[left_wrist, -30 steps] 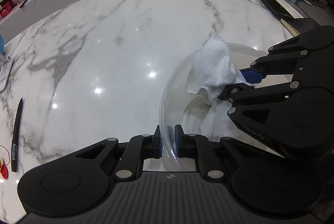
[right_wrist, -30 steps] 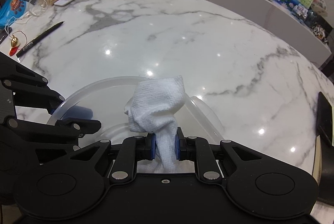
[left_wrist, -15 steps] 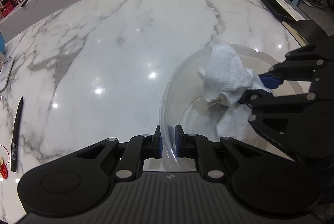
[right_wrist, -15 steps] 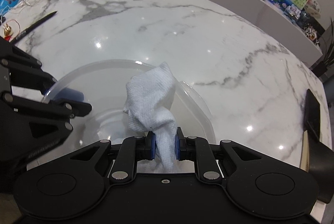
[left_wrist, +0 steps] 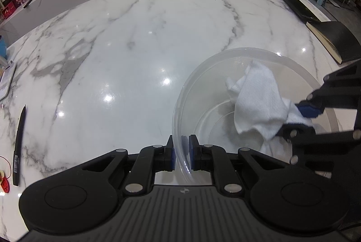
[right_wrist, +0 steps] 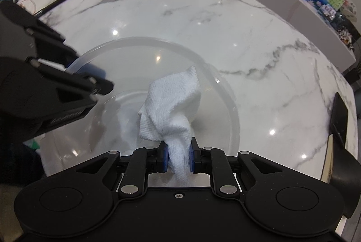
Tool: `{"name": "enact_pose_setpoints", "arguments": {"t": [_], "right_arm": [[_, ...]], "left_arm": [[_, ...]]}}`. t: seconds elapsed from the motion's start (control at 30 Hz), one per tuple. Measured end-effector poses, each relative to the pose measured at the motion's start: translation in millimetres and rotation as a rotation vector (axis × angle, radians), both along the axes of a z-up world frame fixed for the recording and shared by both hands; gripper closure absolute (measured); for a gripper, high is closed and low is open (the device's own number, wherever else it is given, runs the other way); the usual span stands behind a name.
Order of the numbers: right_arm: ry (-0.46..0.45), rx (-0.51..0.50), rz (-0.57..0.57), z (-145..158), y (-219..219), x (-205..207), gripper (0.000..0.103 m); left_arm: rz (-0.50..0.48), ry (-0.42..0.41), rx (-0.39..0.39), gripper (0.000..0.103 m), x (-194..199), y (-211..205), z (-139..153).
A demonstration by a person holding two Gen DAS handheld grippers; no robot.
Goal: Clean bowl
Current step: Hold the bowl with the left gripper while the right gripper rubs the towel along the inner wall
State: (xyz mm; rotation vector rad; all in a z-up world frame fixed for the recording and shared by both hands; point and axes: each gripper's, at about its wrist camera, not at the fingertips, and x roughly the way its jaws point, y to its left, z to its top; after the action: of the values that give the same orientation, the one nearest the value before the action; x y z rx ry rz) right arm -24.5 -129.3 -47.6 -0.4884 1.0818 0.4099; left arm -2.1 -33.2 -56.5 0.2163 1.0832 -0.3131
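White marble bench [left_wrist: 140,43] carries a clear bowl [left_wrist: 225,57], with a pen [left_wrist: 19,142] well off to the left claw's left. Left claw [left_wrist: 181,153] is clamped on the bowl's near rim, steadying it. Right claw [right_wrist: 178,157] is clamped on a white cloth [right_wrist: 173,104], which hangs ahead of it inside the bowl, against the wall. Wiping looks to be under way; the next move likely calls for sweeping the cloth around the inner wall while the rim grip holds.

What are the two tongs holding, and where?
Left tongs pinch the bowl by its rim; right tongs pinch the cloth by its bunched end.
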Motion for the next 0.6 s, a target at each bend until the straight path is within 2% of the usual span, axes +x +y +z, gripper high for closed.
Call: {"name": "enact_pose_setpoints", "arguments": {"t": [0.3,0.6], "right_arm": [[0.05,0.007,0.053,-1.5,7.1,-10.4,0.088],[0.014,-0.011,0.022,-2.7,3.4,-4.0,0.088]], "left_arm": [[0.003,0.001,-0.003,0.093,1.4,0.6,0.6],[-0.005,-0.001,0.005,0.093,-1.9,-3.1,1.0]]}}
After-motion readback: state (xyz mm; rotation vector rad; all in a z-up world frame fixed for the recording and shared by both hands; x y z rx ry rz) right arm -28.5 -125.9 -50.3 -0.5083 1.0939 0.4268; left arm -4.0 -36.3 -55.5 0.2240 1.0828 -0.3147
